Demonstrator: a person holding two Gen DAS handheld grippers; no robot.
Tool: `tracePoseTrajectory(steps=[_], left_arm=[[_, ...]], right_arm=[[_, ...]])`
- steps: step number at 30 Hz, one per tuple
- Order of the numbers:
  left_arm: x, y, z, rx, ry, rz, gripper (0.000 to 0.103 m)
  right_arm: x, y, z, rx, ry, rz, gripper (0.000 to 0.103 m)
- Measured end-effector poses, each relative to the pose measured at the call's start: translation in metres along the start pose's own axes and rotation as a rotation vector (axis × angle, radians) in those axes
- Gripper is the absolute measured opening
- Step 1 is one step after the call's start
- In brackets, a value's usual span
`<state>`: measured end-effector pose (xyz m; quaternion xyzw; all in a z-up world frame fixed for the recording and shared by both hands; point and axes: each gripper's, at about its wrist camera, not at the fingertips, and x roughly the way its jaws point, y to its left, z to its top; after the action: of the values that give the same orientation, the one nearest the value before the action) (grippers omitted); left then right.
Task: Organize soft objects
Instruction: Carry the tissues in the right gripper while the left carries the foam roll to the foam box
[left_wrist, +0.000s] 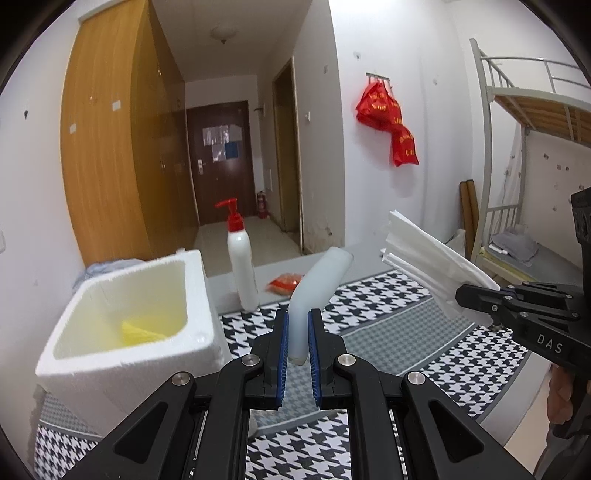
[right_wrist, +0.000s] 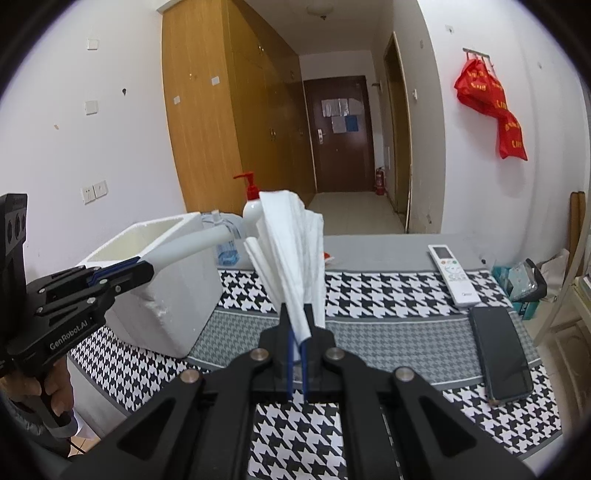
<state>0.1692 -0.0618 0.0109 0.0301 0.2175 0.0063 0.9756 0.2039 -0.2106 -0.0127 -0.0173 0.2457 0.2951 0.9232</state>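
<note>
Left gripper (left_wrist: 297, 339) clamped narrow on the lower end of a pale soft tube (left_wrist: 317, 291); the tube bends above the blue pads (left_wrist: 283, 343) and its free end leans right, held clear of the houndstooth cloth (left_wrist: 424, 332), likely for carrying to the foam box (left_wrist: 129, 314); right gripper (right_wrist: 297, 332) pinched shut on the bottom of a folded white tissue bundle (right_wrist: 291, 254), which fans upward; both soft items sit in the air just right of the foam box, neither inside it yet; a yellow thing (left_wrist: 142, 330) lies on the box floor, probably already sorted, too blurred to name; pump bottle (left_wrist: 240, 258) stands behind the box's right side; orange packet (left_wrist: 283, 284) beyond it, hard to make out; remote (right_wrist: 454, 275) and phone (right_wrist: 502, 358) lie well right of the box; the box's left wall is cut off behind the left gripper in the right wrist view; only part of a hand (right_wrist: 55, 387) shows.
</note>
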Motion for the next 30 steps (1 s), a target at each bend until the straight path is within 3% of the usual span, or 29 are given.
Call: tracePoseTrajectory(steps=[19,30], left_arm=[[-0.026,0.017,0.018,-0.029,-0.091,-0.028,0.011],[-0.041,0.035,0.021,-0.042,-0.123,0.003,0.011]], right_arm=[[-0.013,0.013,0.018,-0.011,-0.087,0.029,0.005],[-0.012,0.032,0.028,-0.04,-0.115,0.045,0.005]])
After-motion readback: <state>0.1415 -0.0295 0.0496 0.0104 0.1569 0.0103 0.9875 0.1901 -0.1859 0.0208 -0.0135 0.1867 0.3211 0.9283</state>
